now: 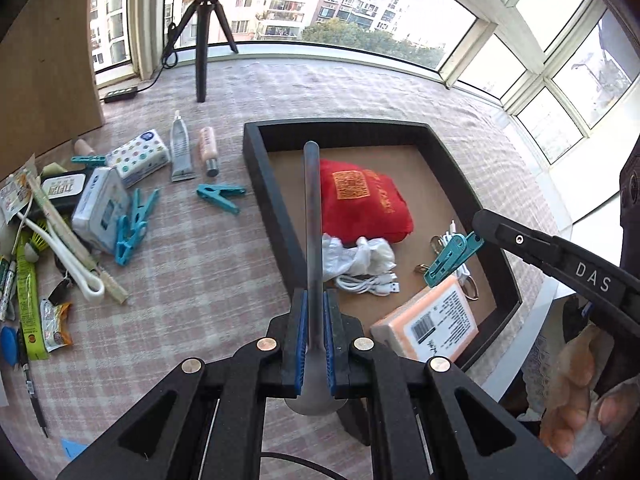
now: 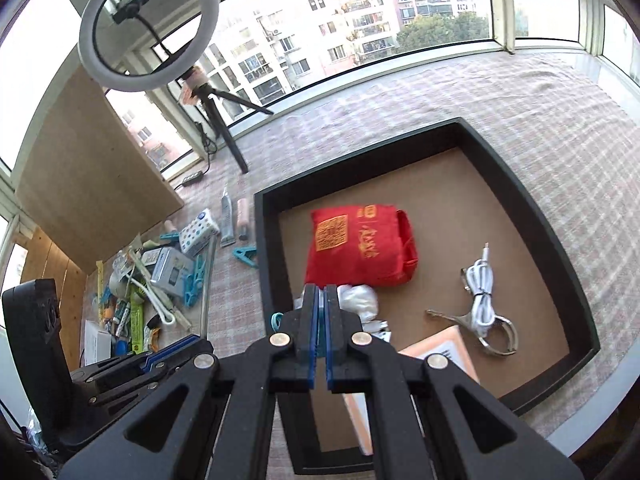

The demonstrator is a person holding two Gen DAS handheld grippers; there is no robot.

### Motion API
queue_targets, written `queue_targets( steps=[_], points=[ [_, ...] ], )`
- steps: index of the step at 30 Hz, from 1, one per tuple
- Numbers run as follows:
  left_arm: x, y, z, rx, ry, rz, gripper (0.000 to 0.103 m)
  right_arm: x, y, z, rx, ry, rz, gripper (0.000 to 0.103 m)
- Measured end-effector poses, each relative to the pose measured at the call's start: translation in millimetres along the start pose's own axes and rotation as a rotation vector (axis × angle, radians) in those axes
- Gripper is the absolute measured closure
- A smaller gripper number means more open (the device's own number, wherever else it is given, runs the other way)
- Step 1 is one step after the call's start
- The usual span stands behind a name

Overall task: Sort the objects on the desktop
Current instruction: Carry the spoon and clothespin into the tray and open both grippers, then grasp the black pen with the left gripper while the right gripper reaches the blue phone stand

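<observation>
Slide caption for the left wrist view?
Left gripper holds a metal spoon over the black tray; right gripper carries a teal clothespin.

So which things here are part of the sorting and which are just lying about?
Part of the job: spoon in left gripper; peg in right gripper; tray; red pouch.
Lying about: tripod; ring light; power strip.

1. Teal clothespins: five in all, namely one (image 1: 452,258) in the right gripper, one (image 1: 221,197) loose, two (image 1: 134,226) heaped, one (image 1: 88,159) at the back
2. Tubes: two (image 1: 180,150) (image 1: 209,151)
3. Black trays (image 1: 264,184): one
4. Red pouches (image 1: 362,200): one
5. White cables: two (image 1: 370,283) (image 2: 482,290)
</observation>
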State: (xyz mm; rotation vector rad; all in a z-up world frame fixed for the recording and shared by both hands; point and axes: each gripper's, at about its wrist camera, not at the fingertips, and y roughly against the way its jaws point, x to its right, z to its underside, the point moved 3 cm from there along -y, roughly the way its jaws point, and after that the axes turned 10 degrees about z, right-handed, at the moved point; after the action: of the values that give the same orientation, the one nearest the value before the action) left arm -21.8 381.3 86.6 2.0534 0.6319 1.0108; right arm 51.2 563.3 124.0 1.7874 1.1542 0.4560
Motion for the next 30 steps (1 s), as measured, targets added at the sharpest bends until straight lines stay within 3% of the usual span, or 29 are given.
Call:
queue_targets(
  steps=[8,9,11,14,20,30],
  points=[
    [63.5,-36.0,-18.1,-0.03,-0.08,0.039,0.095,58.6,-2.1,-20.6,0.01,-0.015,0.07,0.099],
    [68.0,-38.2,-19.3,-0.029,-0.084,0.045,0.093,61.1,-3.1,-20.1,0.007,-0.013,0.078,0.099],
    [72.0,-40.2,-20.3,-0.026,-0.082,0.043,0.057,63.6,-3.8,-18.9,0.006,-0.004,0.091,0.092],
    [70.1,-37.4,-19.4,0.002,-0.094,-0.004,0.06,58.7,-3.9,-15.4,0.013,0.019,0.094,0.085],
    [41.5,-23.1,-9.1,0.01,-0.043,-0.045,0.06,29.4,-9.8,-5.2,-0.012,0.064,0.026,0.085],
    [-58.2,31.5,35.9,0.053,0.112,-0.18,0.06,-57.6,-23.7,28.4,-0.077,0.211,-0.086,0.085]
  ],
)
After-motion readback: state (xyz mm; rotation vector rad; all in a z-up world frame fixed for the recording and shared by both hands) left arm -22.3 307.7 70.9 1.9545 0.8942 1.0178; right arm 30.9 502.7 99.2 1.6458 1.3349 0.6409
